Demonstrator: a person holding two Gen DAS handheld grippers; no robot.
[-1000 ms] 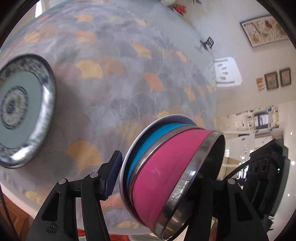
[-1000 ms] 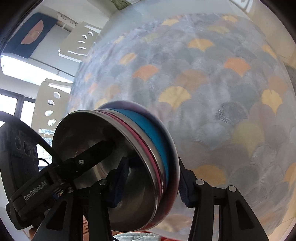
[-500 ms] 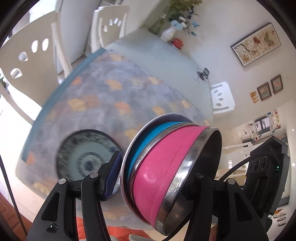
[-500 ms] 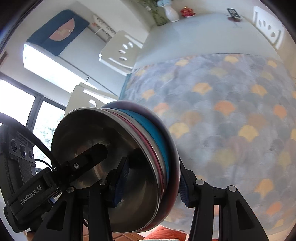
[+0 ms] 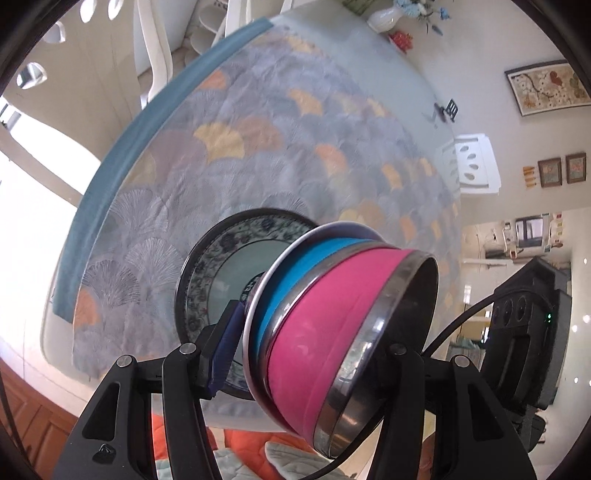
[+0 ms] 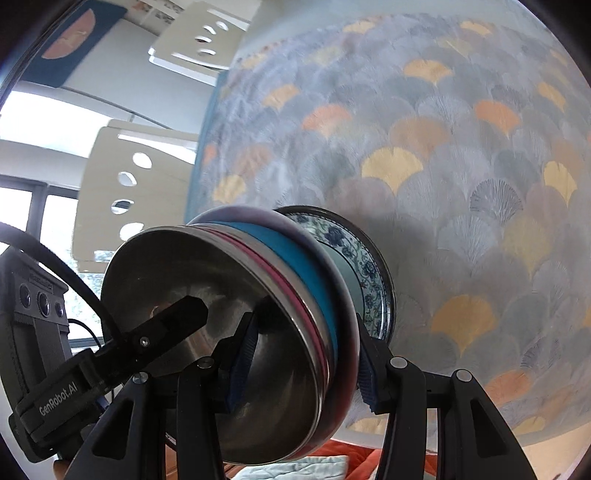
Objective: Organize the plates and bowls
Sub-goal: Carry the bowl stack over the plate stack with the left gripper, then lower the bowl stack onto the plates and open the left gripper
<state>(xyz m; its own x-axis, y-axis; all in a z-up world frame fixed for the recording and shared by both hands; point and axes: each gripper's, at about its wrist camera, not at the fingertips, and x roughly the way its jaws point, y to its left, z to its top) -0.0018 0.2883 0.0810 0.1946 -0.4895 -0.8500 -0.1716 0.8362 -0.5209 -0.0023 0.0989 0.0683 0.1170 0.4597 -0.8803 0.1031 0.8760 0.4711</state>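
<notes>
A nested stack of steel-rimmed bowls, a pink bowl (image 5: 325, 325) inside a blue bowl (image 5: 291, 266), hangs tilted in the air above the table. My left gripper (image 5: 314, 343) is shut on the stack, one pad under its base and the other finger inside the top bowl. From the opposite side my right gripper (image 6: 303, 363) is shut on the same stack (image 6: 295, 251), one pad inside the steel bowl interior (image 6: 207, 280). A blue-and-white patterned plate (image 5: 214, 269) lies on the cloth right behind the stack, partly hidden by it, its rim (image 6: 354, 251) showing past the blue bowl.
A fan-patterned tablecloth (image 5: 258, 129) with a teal border covers the table. White chairs (image 6: 129, 184) stand along the far side. A vase (image 5: 380, 18) and a small red object sit at the table's far end. An orange cushion (image 5: 251, 443) lies below the near edge.
Both grippers carried the bowl stack across the table toward its near corner. The patterned plate went from the left edge of the left wrist view to directly behind the stack. Both grips are unchanged.
</notes>
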